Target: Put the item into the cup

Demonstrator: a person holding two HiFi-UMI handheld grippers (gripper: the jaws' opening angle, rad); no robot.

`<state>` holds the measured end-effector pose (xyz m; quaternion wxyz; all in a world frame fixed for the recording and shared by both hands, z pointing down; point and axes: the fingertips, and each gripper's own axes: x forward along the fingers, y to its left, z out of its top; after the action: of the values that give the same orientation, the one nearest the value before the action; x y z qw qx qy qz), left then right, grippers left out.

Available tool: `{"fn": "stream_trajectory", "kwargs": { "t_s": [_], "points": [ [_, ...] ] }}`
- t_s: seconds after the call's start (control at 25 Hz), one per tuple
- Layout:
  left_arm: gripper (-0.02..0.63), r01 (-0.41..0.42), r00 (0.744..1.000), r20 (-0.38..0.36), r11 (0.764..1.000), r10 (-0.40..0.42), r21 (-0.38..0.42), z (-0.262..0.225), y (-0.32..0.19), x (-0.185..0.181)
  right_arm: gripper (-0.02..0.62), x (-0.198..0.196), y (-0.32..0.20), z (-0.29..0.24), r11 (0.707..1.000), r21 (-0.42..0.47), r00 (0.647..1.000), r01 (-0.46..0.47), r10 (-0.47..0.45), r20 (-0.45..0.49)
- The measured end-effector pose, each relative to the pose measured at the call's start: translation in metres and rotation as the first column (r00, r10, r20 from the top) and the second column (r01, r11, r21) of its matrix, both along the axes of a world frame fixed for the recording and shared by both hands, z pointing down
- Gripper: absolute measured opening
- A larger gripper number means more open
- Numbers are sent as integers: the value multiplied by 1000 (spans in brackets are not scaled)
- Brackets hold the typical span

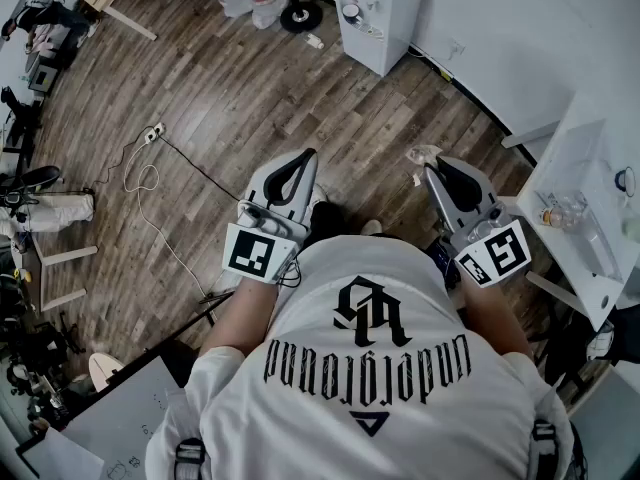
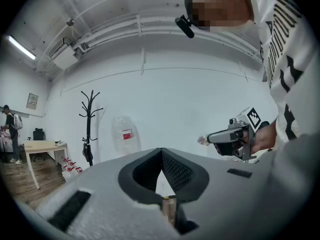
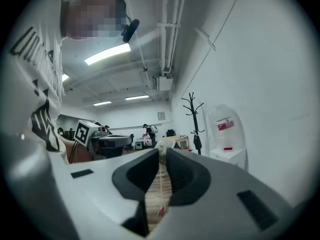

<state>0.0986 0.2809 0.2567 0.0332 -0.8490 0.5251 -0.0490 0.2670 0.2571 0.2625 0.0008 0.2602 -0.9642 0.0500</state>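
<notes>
The left gripper (image 1: 308,154) is closed and empty, and the right gripper (image 1: 429,166) pinches a pale item (image 1: 422,154) at its tips.

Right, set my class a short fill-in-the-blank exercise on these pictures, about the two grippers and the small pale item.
1. Of the left gripper and the right gripper, the one pinching the small pale crumpled item is the ___.
2. Between the left gripper's shut jaws there is ___.
3. Below both grippers lies a brown floor of ___ planks.

Missing words: right; nothing; wooden.
</notes>
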Motion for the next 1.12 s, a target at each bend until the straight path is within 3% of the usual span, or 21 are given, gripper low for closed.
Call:
{"fn": "stream_trajectory", "kwargs": {
  "t_s": [1.12],
  "points": [
    [6, -53, 998, -23, 997, 52, -51, 1, -11, 6, 55, 1, -8, -7, 998, 6, 998, -58, 57, 26]
  ]
}}
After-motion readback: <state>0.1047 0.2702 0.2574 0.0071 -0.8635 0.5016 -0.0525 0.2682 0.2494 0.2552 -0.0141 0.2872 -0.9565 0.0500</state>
